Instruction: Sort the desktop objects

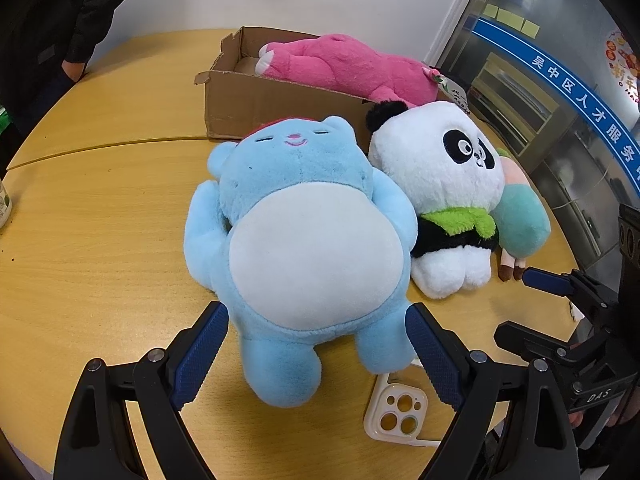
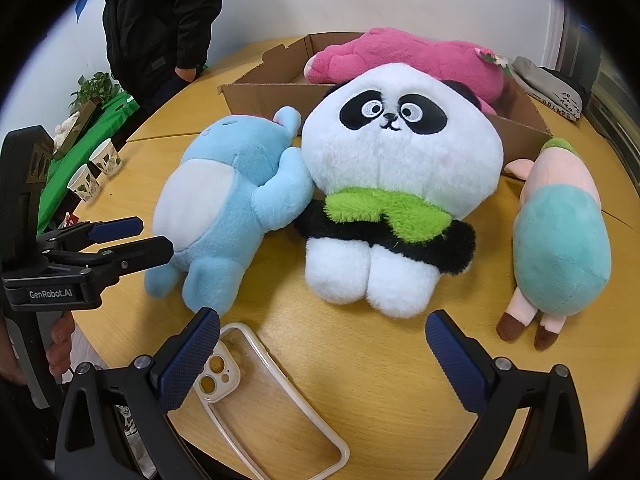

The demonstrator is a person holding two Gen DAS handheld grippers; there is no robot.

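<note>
Lying nearest on the desk (image 1: 100,240), a clear phone case (image 2: 264,396) is sitting between both open, empty grippers: left gripper (image 1: 316,354) framing the blue bear (image 1: 304,240), right gripper (image 2: 324,360) facing the panda (image 2: 400,184). Behind, a pink plush (image 1: 340,66) is resting in the box (image 1: 256,108).

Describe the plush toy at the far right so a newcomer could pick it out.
Start at the cardboard box on the round wooden table. Right of the panda plush lies a pig-like doll: pink body, teal dress, brown feet.
</note>
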